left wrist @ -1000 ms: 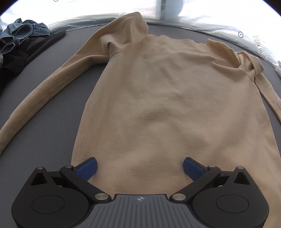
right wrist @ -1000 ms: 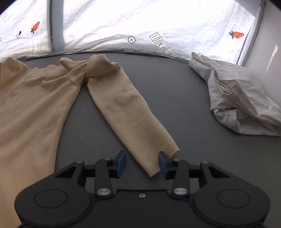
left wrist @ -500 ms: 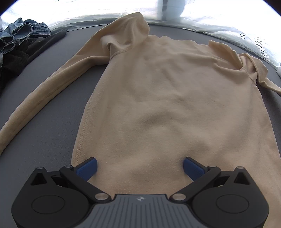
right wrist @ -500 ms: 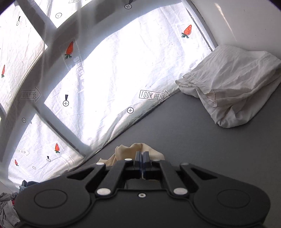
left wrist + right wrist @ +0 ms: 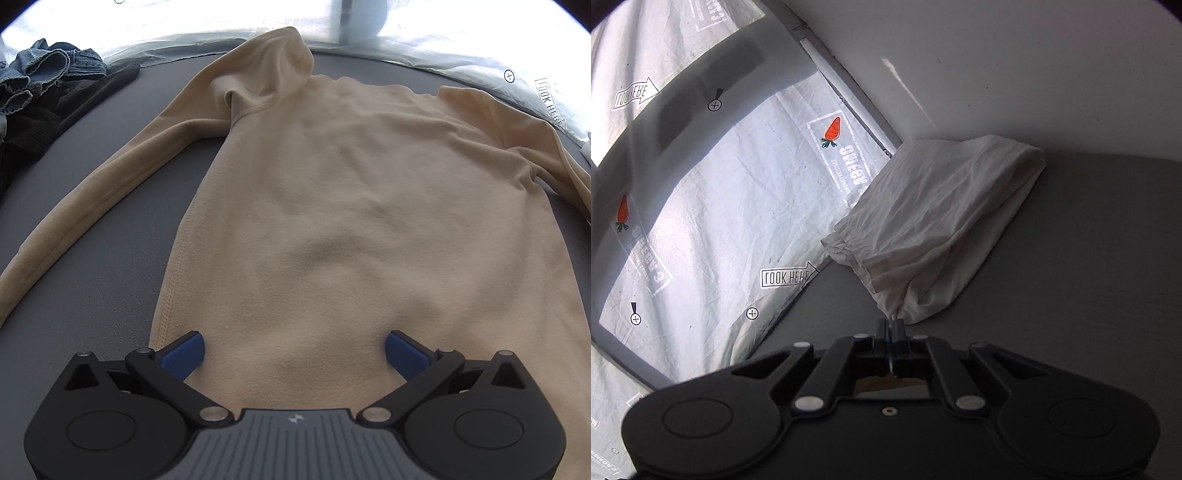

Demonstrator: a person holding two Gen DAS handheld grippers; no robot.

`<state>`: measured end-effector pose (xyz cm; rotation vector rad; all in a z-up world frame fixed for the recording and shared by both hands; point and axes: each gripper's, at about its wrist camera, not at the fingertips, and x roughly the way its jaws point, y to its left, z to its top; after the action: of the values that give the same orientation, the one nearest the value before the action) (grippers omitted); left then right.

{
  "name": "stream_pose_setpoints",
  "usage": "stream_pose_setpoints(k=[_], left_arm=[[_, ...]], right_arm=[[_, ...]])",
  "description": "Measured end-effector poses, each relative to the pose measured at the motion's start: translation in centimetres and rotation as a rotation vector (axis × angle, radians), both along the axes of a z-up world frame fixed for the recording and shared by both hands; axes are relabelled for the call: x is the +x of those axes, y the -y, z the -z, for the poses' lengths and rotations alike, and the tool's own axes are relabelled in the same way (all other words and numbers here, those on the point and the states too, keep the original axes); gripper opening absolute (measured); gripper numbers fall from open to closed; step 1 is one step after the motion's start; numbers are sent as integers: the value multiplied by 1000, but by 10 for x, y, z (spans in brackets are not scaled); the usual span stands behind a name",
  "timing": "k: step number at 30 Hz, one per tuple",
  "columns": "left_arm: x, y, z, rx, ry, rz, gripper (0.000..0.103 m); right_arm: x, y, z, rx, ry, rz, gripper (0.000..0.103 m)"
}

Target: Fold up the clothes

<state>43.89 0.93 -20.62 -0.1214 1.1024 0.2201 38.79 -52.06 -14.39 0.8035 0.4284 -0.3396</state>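
Note:
A beige long-sleeved top (image 5: pixel 351 206) lies flat on the grey table (image 5: pixel 103 288), collar at the far end. Its left sleeve (image 5: pixel 96 192) stretches out toward the near left. My left gripper (image 5: pixel 293 350) is open, its blue pads either side of the hem at the near edge. My right gripper (image 5: pixel 890 328) is shut and raised, tilted toward the wall. A sliver of beige cloth (image 5: pixel 882 382) shows just behind its closed fingers; this is the top's right sleeve. The right sleeve rises off the table at the right edge of the left wrist view (image 5: pixel 569 173).
A folded white cloth (image 5: pixel 942 225) lies on the table against the wall at the right. A pile of denim and dark clothes (image 5: pixel 40 92) sits at the far left. A white printed sheet (image 5: pixel 731 221) hangs behind the table.
My right gripper closed on the cuff of the right sleeve and lifted it, swinging up and tilting. The sleeve has left the table in the left wrist view. The left gripper stayed put.

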Motion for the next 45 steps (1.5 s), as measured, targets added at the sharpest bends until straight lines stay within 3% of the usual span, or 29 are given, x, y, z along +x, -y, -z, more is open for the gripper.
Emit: stream_pose_setpoints(k=[7,10,14,17,20,22,27,31,33,34,35,36,42,45], left_arm=[[0,0,0,0,-1,1,103],[-1,-1,0,0,4,3,103],[-2,0,1,2,9,3,103],[-2,0,0,2,10,3,103],[-2,0,0,3,10,3,103],[-2,1,0,4,10,3,103],[-2,0,0,4,10,5,103],[-2,1,0,6,14,4,103],[-2,1,0,6,15,3,103],[-1,1,0,7,16,2,103],[-1,1,0,8,17,2,103],[-2,2,0,8,18,1,103],[-2,1,-1,8,22,5,103],[-1,1,-1,8,20,3,103]], right_arm=[[-6,6,-62,5,193,-8,1],[-5,13,-75,-37,181,28,0],[5,25,-63,-119,-6,83,0],[10,18,-40,-255,-200,83,1],[12,4,-13,-309,-312,36,16],[12,-3,6,-304,-358,17,38],[14,-11,55,-212,-432,-6,46],[21,-19,75,-252,-451,-1,58],[31,-28,77,-319,-479,-54,53],[36,-34,77,-367,-501,-85,28],[40,-38,76,-395,-511,-111,21],[42,-40,75,-403,-510,-133,5],[31,-42,46,-546,-509,-40,4],[32,-34,54,-555,-564,-63,4]])
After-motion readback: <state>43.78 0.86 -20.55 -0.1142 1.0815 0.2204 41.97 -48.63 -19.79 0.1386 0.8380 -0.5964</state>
